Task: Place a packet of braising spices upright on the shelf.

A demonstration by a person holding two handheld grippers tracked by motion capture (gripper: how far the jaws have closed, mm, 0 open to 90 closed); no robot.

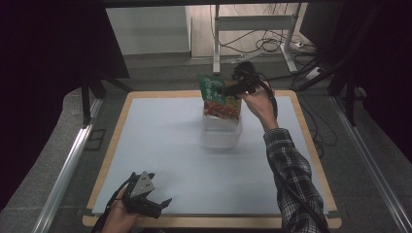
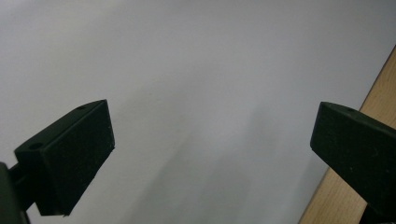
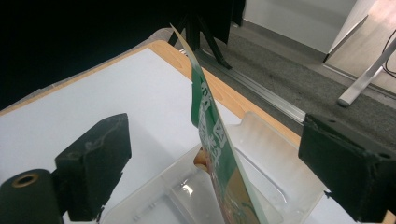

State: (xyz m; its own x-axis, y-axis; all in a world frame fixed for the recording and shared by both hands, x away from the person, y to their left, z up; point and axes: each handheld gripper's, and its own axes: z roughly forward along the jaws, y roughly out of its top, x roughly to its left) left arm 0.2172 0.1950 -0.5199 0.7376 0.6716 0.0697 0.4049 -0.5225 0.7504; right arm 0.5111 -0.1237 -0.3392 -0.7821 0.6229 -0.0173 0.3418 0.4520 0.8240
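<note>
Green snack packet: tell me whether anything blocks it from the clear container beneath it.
Nothing visible does. The green snack packet stands on edge between the open jaws of the right gripper, its lower end already inside the clear container.

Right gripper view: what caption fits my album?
Open tongs straddle a green snack packet standing in a clear plastic tub.

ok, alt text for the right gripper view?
A green snack packet stands on edge in a clear plastic container, between the wide-open jaws of the right claw, touching neither. Pale blue table mat and wooden table edge lie behind.
</note>
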